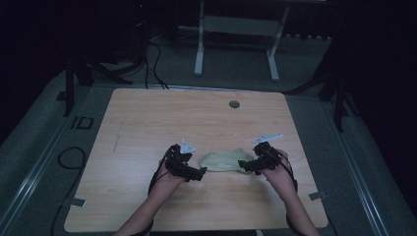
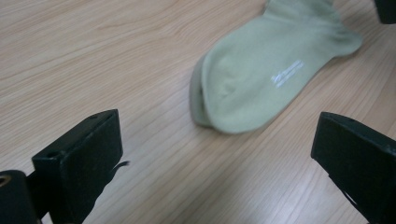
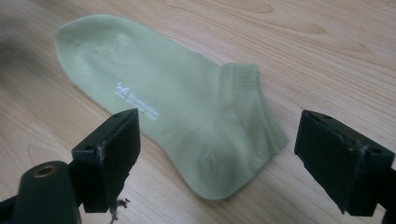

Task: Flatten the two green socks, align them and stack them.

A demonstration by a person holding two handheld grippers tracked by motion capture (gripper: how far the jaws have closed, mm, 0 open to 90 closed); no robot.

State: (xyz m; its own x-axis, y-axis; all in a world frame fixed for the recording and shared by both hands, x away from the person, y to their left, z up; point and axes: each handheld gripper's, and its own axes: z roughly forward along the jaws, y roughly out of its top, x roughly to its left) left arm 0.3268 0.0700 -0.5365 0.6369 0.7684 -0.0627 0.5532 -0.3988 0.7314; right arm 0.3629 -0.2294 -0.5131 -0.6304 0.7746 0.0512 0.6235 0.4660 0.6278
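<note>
Since the sock (image 1: 223,161) lies flat on the wood-grain table (image 1: 147,123) w/ its long axis running btwn your hands, you've got the left gripper (image 1: 196,173) at the toe end, right gripper (image 1: 248,164) at the ribbed cuff, both about equally near; both released, jaws wide, nothing held. Soft pale-green knit, white logo.

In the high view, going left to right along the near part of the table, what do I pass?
Left tongs → pale green sock lying flat on the table → right tongs. Both tongs stand open, one at each end of the sock.
</note>
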